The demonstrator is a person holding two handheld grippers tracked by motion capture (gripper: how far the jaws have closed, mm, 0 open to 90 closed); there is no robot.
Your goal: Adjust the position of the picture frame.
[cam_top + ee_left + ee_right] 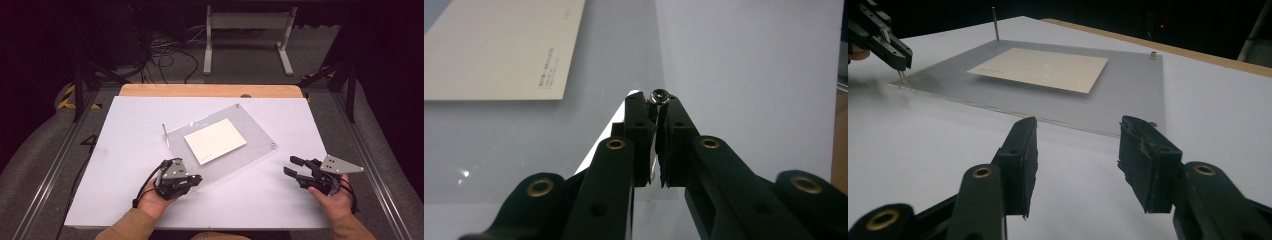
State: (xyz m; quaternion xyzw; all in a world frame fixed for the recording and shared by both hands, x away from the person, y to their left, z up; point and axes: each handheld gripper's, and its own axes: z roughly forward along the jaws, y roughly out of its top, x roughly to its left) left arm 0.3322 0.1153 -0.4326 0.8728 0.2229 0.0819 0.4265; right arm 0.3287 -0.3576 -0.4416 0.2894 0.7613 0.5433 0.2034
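Left gripper (655,107): clenched on screw (658,95), seating it at acrylic panel (250,145) corner. Right gripper (1075,150): released, idle beside panel, card (215,140) beyond.

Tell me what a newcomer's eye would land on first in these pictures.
First, the clear acrylic panel lying askew mid-table with a cream card under it, and a thin metal post standing upright at its far left corner. Next, the left gripper at the panel's near corner, its fingers pinched on a small round-headed screw. The right gripper is off to the right over the white tabletop, open and holding nothing.
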